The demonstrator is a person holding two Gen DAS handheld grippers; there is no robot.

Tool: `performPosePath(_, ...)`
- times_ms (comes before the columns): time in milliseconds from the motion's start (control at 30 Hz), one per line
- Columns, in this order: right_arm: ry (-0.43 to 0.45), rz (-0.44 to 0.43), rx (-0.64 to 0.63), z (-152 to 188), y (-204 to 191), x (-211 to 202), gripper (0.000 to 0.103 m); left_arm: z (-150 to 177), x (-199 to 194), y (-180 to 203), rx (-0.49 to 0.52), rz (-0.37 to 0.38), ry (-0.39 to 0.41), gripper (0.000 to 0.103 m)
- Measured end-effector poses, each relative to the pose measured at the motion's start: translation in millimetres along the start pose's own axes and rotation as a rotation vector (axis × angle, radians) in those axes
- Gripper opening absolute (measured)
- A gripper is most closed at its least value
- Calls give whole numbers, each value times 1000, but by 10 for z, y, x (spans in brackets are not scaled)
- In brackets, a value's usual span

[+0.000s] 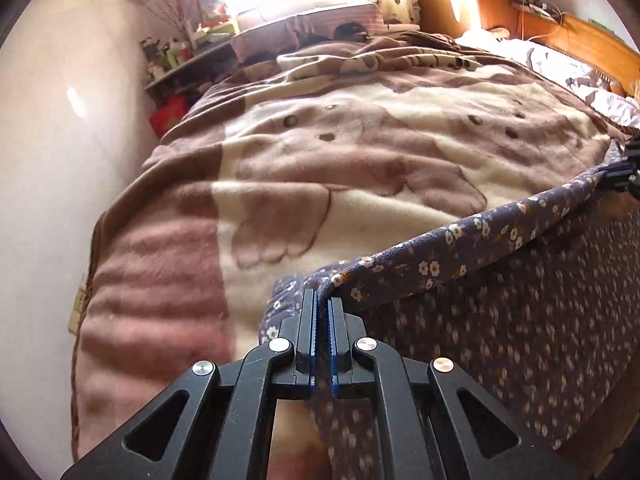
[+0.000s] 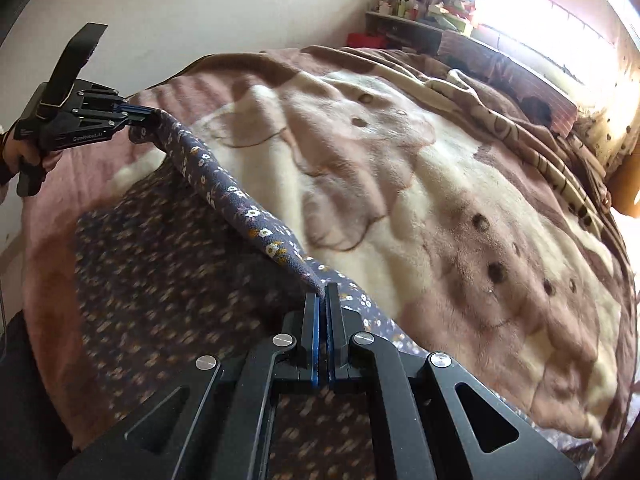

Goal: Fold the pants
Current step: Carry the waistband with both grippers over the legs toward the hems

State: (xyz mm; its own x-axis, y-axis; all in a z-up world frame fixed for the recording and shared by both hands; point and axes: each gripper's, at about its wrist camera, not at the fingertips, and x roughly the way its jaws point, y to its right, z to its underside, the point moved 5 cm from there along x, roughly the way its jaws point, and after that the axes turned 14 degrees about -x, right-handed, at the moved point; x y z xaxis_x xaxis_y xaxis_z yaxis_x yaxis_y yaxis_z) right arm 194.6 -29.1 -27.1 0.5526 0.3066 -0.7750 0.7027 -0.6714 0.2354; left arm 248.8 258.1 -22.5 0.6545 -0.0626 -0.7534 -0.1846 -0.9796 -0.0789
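The pants (image 1: pixel 500 300) are dark purple-grey with small white and orange flowers. They hang in the air above the bed, stretched by their top edge between both grippers. My left gripper (image 1: pixel 323 298) is shut on one corner of that edge. It also shows in the right wrist view (image 2: pixel 144 114), at the far left. My right gripper (image 2: pixel 323 290) is shut on the other corner, and shows at the right edge of the left wrist view (image 1: pixel 616 174). The pants (image 2: pixel 160 280) drape down below the taut edge.
A brown and cream fleece blanket (image 1: pixel 340 152) with a bear pattern covers the bed. A white wall (image 1: pixel 48 140) runs along the left side. A cluttered shelf (image 1: pixel 176 56) and bright window lie beyond the bed. A wooden headboard (image 1: pixel 580 40) stands at the right.
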Motion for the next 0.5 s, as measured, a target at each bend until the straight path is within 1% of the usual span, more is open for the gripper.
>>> performPosePath(133,14,12,-13,34,-175,-205,2,152,-270,2,-38,17,27,2)
performPosePath(200,20,26,-19,57,-262,-288,2,239,-336,8,-32,14,27,2)
performPosePath(267,12,40,-29,115,-382,-340,2,370,-378,17,-42,18,16,2)
performPosePath(333,4,32,-22,180,-499,-362,2,511,-414,24,-58,26,7,2)
performPosePath(400,-5,60,-44,258,-637,-372,2,641,-418,26,-71,24,-5,2)
performPosePath(500,-18,45,-43,390,-862,-375,2,862,-403,2,-104,26,-29,2)
